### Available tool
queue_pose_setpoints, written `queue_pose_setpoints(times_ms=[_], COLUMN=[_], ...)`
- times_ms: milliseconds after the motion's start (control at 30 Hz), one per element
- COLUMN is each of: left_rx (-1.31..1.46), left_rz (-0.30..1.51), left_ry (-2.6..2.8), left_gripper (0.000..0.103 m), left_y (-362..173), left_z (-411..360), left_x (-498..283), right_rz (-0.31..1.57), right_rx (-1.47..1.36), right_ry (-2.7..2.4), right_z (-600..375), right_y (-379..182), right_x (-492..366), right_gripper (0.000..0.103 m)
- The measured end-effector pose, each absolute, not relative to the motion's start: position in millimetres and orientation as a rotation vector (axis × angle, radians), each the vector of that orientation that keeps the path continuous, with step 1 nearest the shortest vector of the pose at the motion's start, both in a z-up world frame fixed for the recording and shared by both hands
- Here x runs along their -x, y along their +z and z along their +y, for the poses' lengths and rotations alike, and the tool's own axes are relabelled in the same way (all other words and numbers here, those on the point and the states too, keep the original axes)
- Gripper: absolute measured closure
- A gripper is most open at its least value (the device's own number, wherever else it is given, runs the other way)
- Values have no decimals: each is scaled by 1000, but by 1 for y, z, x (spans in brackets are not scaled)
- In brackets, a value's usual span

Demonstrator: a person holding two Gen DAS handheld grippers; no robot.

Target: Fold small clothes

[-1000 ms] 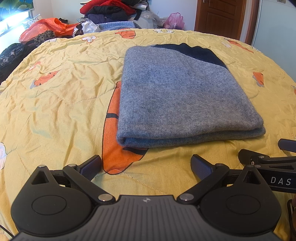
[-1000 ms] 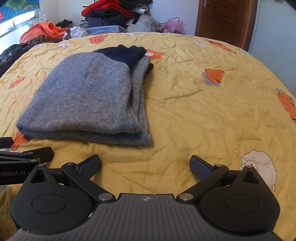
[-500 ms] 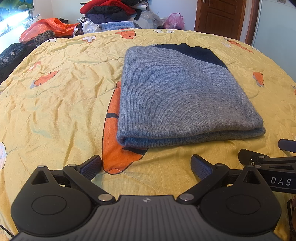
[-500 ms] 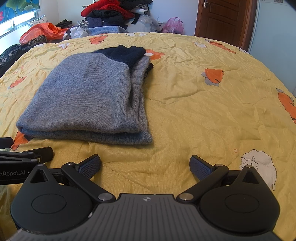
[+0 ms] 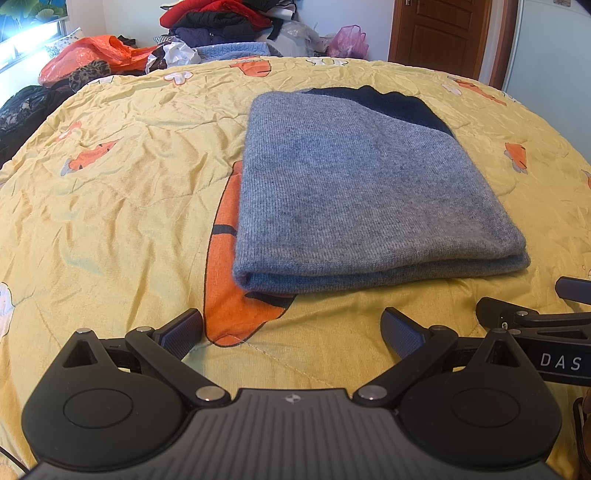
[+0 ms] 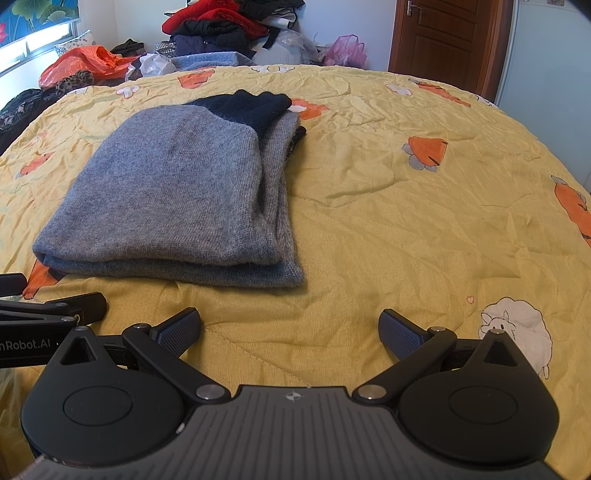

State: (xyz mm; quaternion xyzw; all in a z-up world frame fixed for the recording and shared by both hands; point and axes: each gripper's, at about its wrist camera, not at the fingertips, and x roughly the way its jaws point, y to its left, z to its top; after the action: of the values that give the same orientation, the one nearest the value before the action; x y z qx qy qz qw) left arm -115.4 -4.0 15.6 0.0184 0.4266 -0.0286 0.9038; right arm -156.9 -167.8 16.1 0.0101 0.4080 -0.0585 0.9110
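Left wrist view
Left gripper: mine, spread wide, pinching nothing, low over the quilt, just short of the garment.
Grey sweater: folded flat mid-bed, 2 layers at the near edge; dark part at the far end.
Right gripper: alongside at right, jaw state not readable here.

Right wrist view
Right gripper: spread, empty.
Grey sweater: ahead-left, untouched.
Judgement: both parked clear because the fold looks complete.
Clutter: clothes pile beyond the bed.
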Motion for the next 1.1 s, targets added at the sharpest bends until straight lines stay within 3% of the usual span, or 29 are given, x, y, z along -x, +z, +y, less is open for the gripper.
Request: queue_pose_setpoints(times_ms=[1100], left_rx=[-33], left_rz=[906], left_ry=[-72], left_gripper=[0], left_y=[21], left_z=[-3], left_x=[116], right_rz=[865], right_rx=[-17], right_ry=[-113], right_z=[-168], right_y=[19], right_x=[159], right_gripper=[0])
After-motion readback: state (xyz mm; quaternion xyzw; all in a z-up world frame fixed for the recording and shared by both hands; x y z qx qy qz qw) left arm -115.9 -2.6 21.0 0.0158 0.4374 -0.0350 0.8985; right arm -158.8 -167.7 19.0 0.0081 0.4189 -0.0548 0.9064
